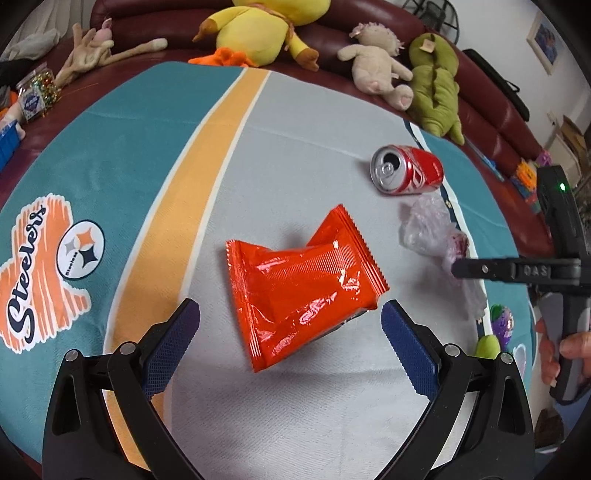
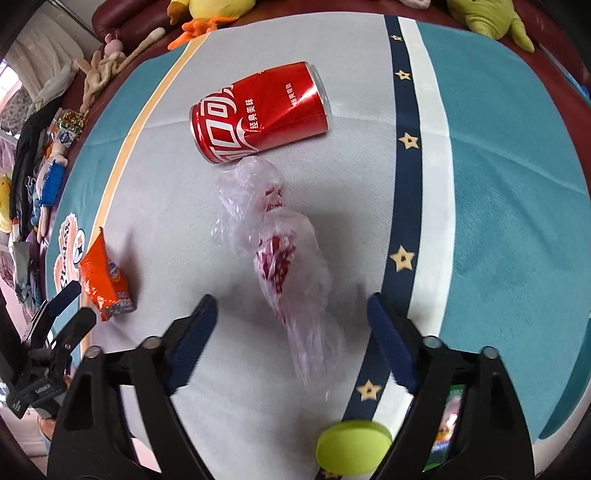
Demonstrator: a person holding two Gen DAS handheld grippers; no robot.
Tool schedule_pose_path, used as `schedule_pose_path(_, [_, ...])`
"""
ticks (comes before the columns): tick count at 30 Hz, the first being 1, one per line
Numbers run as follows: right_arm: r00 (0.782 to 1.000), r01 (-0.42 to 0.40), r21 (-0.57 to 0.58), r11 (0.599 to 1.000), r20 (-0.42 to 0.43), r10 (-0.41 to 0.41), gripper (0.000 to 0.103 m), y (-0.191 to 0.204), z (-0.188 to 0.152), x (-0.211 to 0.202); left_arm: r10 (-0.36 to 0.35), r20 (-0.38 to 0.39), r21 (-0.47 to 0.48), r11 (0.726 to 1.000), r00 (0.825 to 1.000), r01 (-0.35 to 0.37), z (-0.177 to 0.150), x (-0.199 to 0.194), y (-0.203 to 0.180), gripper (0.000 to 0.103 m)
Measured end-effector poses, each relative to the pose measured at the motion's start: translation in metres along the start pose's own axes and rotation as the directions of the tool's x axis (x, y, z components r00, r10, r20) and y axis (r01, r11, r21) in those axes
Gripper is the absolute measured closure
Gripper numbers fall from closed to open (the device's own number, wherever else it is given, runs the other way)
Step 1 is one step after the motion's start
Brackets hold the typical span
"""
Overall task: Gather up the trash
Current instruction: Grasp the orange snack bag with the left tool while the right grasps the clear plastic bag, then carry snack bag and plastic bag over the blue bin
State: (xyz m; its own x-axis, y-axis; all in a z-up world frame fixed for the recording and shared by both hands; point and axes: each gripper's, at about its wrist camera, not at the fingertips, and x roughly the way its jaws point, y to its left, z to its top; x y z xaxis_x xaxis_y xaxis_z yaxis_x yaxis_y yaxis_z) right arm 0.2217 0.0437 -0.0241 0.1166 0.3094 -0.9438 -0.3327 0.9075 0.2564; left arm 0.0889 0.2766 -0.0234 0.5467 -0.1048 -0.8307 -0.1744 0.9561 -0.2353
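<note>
An orange snack wrapper (image 1: 299,291) lies on the grey part of the blanket, its near end between the open jaws of my left gripper (image 1: 291,319). It also shows in the right wrist view (image 2: 105,284). A crumpled clear plastic bag (image 2: 284,254) with red print lies in front of my open right gripper (image 2: 291,314), its near end between the fingers. A dented red soda can (image 2: 258,112) lies on its side beyond the bag. In the left wrist view the can (image 1: 408,170) and bag (image 1: 432,229) lie at the right, with the right gripper's tip (image 1: 458,267) at the bag.
The blanket (image 1: 92,155) covers a dark red sofa (image 1: 491,110). Plush toys line the sofa back: a yellow duck (image 1: 258,29), a beige animal (image 1: 376,62), a green one (image 1: 436,85). A green-capped bottle (image 2: 352,446) lies under my right gripper.
</note>
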Motion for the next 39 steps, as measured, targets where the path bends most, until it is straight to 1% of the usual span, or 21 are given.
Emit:
schedule_pose_path(2, [1.000,-0.007,0.001,1.000,0.001,0.007,0.038,0.000,0.002,0.005,0.013,-0.014,0.020,1.000,1.000,-0.012,-0.001,0.006,-0.002,0.004])
schedule_pose_path(3, [1.000,-0.011,0.002,1.000,-0.003,0.011,0.039,0.000,0.003,0.008,0.020,-0.019,0.026,0.999,1.000,-0.019,-0.001,0.009,-0.003,0.004])
schedule_pose_path(4, [1.000,-0.015,0.005,1.000,-0.007,0.015,0.043,0.001,0.003,0.012,0.030,-0.024,0.032,0.999,0.999,-0.029,-0.001,0.012,-0.004,0.004])
schedule_pose_path(5, [1.000,-0.004,-0.002,1.000,0.000,0.004,0.054,0.002,0.002,0.012,0.037,-0.028,0.033,0.999,0.999,-0.036,0.000,0.016,-0.004,0.004])
schedule_pose_path(6, [1.000,0.005,-0.028,1.000,0.018,-0.005,0.068,0.005,0.002,0.011,0.042,-0.032,0.030,0.999,0.999,-0.041,0.000,0.019,-0.004,0.004])
schedule_pose_path(7, [1.000,-0.016,-0.037,0.999,0.007,0.016,0.073,0.007,0.001,0.012,0.045,-0.037,0.027,0.999,0.998,-0.044,0.001,0.022,-0.004,0.004])
schedule_pose_path(9, [0.999,-0.046,-0.029,0.999,0.003,0.046,0.074,0.007,-0.002,0.010,0.060,-0.043,0.038,0.998,0.997,-0.059,0.002,0.030,-0.008,0.004])
schedule_pose_path(11, [0.999,-0.037,-0.039,0.999,0.012,0.038,0.074,0.007,-0.008,0.008,0.087,-0.047,0.056,0.995,0.995,-0.084,0.002,0.036,-0.012,0.004])
schedule_pose_path(13, [0.999,-0.051,-0.031,0.998,0.007,0.051,0.074,0.004,-0.014,0.007,0.112,-0.026,0.097,0.989,0.993,-0.109,0.002,0.041,-0.019,0.004])
schedule_pose_path(15, [0.998,-0.059,-0.018,0.998,0.007,0.060,0.074,0.000,-0.019,0.005,0.114,-0.011,0.122,0.986,0.993,-0.112,0.001,0.043,-0.024,0.004])
schedule_pose_path(16, [0.998,-0.062,-0.009,0.998,0.009,0.062,0.074,-0.003,-0.022,0.004,0.119,-0.003,0.128,0.985,0.993,-0.118,0.001,0.044,-0.025,0.007])
schedule_pose_path(17, [0.998,-0.068,0.002,0.998,0.010,0.068,0.074,-0.007,-0.025,0.003,0.125,0.011,0.131,0.983,0.992,-0.125,0.001,0.043,-0.027,0.019])
schedule_pose_path(18, [0.997,-0.076,0.012,0.997,0.011,0.075,0.074,-0.009,-0.027,0.001,0.132,0.026,0.137,0.981,0.991,-0.134,0.001,0.042,-0.028,0.025])
schedule_pose_path(19, [0.996,-0.084,0.019,0.996,0.014,0.084,0.074,-0.011,-0.030,-0.001,0.120,0.026,0.133,0.983,0.992,-0.123,0.002,0.041,-0.029,0.032])
schedule_pose_path(20, [0.996,-0.088,0.021,0.996,0.018,0.088,0.074,-0.013,-0.032,-0.003,0.109,0.027,0.125,0.986,0.994,-0.111,0.002,0.040,-0.029,0.041])
schedule_pose_path(22, [0.995,-0.100,0.027,0.995,0.031,0.099,0.074,-0.015,-0.035,-0.008,0.113,0.030,0.119,0.986,0.993,-0.116,0.003,0.039,-0.031,0.058])
schedule_pose_path(26, [0.990,-0.131,0.046,0.990,0.054,0.129,0.074,-0.021,-0.038,-0.019,0.100,0.028,0.103,0.989,0.995,-0.102,0.004,0.035,-0.037,0.060])
schedule_pose_path(28, [0.988,-0.142,0.055,0.988,0.065,0.138,0.074,-0.025,-0.040,-0.025,0.081,0.023,0.096,0.992,0.996,-0.083,0.002,0.031,-0.041,0.061])
schedule_pose_path(31, [0.984,-0.164,0.074,0.984,0.079,0.159,0.074,-0.032,-0.043,-0.033,0.030,0.013,0.094,0.995,0.999,-0.031,-0.001,0.023,-0.053,0.060])
schedule_pose_path(33, [0.981,-0.181,0.093,0.979,0.090,0.173,0.074,-0.038,-0.046,-0.039,0.011,0.012,0.108,0.994,1.000,-0.012,-0.003,0.018,-0.066,0.060])
schedule_pose_path(39, [0.975,-0.190,0.142,0.971,0.144,0.170,0.074,-0.065,-0.058,-0.062,-0.037,0.001,0.166,0.986,0.999,0.037,-0.008,0.013,-0.109,0.060])
